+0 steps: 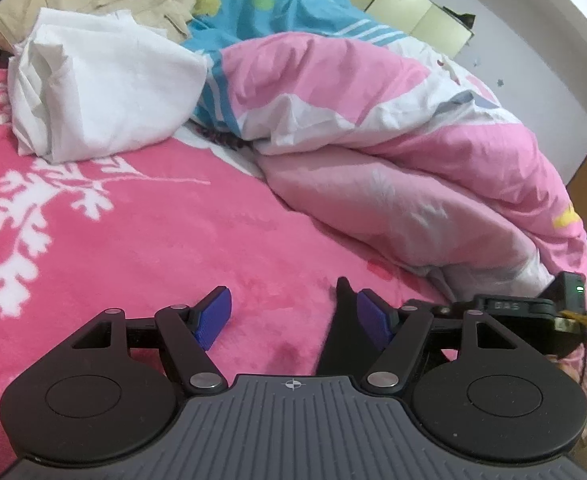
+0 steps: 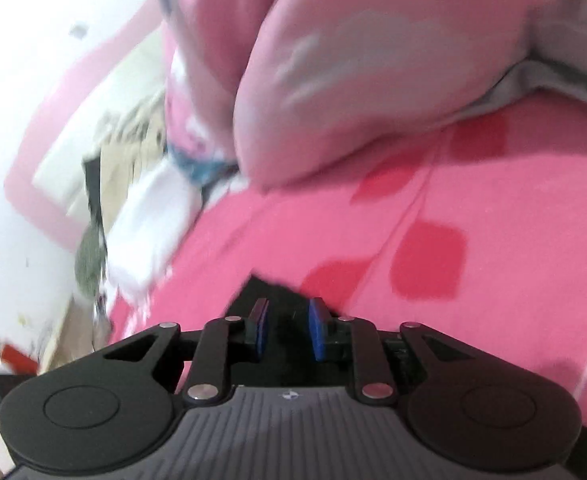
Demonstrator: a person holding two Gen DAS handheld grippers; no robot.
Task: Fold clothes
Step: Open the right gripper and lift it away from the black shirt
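The left gripper (image 1: 289,320) stood wide open over the pink blanket (image 1: 153,232), a black garment (image 1: 339,332) lying against its right-hand blue pad. The right gripper (image 2: 287,330), jaws narrow, had black cloth (image 2: 269,294) between them; grip uncertain. A white garment (image 1: 101,88) lay upper left.

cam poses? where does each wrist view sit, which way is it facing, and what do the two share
Left wrist: on the left gripper, low over the pink blanket, facing the white garment and duvet; jaws wide, black cloth by one pad.
Right wrist: on the right gripper, blurred, facing the duvet; jaws narrow around black cloth.
Shared: blanket, duvet, white garment.
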